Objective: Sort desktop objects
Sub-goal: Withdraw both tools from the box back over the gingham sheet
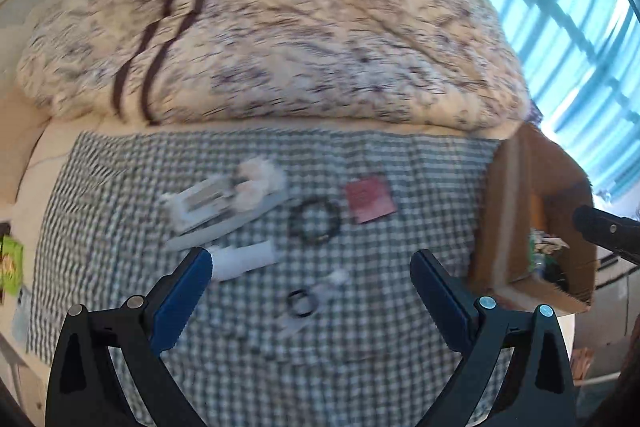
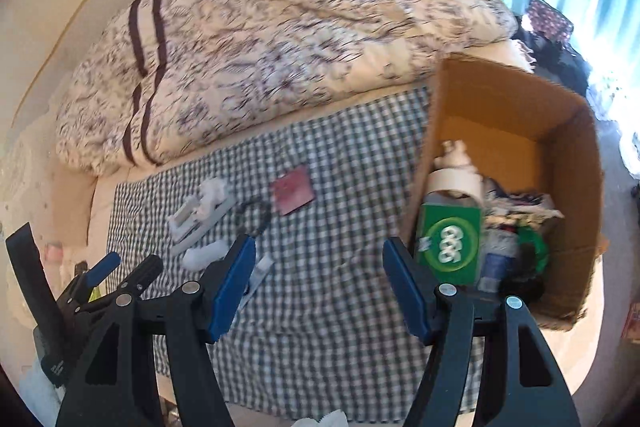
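The white tube lies on the checked cloth, well left of the cardboard box. Both tools, left and right, gape empty. Centre the left one over the tube before closing.

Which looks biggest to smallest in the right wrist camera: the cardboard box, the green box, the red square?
1. cardboard box
2. green box
3. red square
The red square lies farther away, so its rank is unsure.
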